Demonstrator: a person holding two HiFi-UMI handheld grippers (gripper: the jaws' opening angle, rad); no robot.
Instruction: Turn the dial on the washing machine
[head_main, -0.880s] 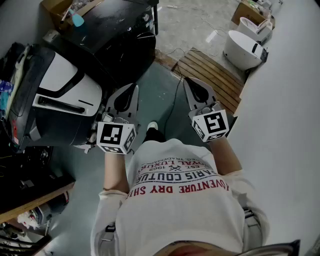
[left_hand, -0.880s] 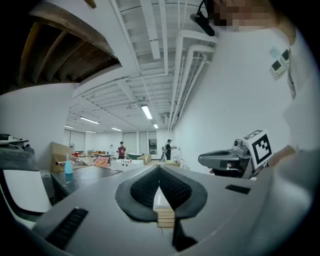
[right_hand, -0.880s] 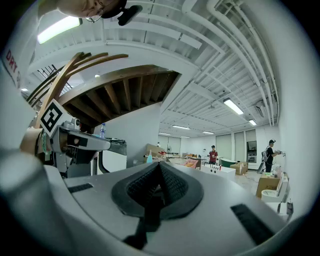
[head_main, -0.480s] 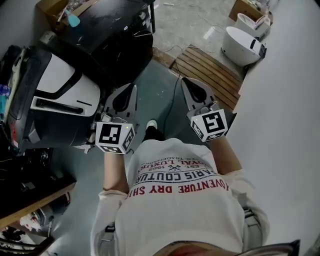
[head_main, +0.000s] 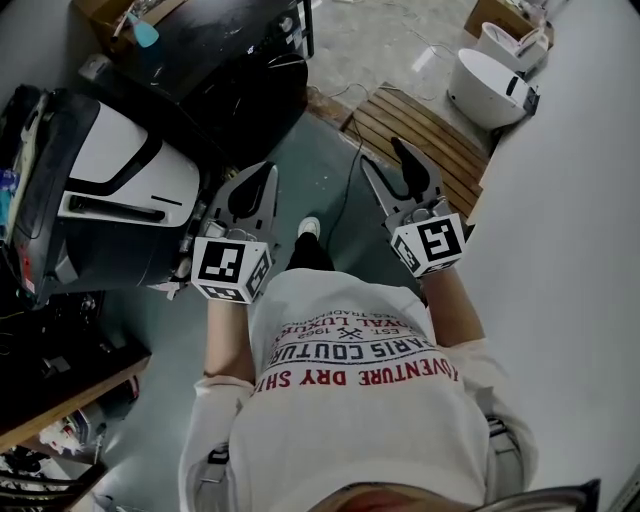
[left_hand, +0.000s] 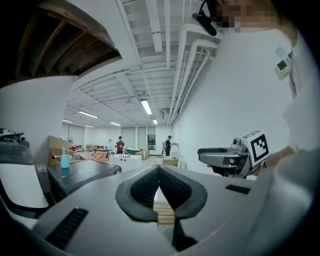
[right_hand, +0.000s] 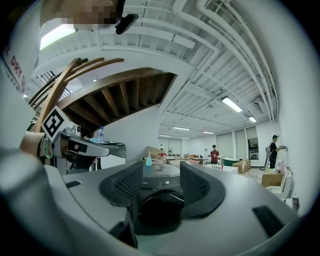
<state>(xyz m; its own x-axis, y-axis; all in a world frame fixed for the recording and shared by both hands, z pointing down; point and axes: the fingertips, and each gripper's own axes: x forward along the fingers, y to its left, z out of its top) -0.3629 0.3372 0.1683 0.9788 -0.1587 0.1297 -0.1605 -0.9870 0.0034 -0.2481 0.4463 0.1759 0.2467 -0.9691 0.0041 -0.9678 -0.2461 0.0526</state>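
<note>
The black front-loading washing machine (head_main: 235, 75) stands ahead and to my left. In the right gripper view its round door (right_hand: 160, 212) and control strip (right_hand: 165, 183) show between the jaws, some way off. I cannot pick out the dial. My right gripper (head_main: 392, 165) is held in the air over the floor, open with nothing between its fingers. My left gripper (head_main: 262, 180) hovers beside it, shut and empty, its pads meeting at the tip (left_hand: 159, 169). Neither gripper touches the machine.
A white and black appliance (head_main: 110, 185) stands at the left. A blue bottle (head_main: 142, 32) sits on top of the washing machine. A wooden slatted pallet (head_main: 425, 140) and white round units (head_main: 490, 90) lie to the right, and a white wall (head_main: 570, 260) runs along the right side.
The right gripper's jaws have spread apart from a closed point and it has shifted slightly forward. The left gripper has barely moved.
</note>
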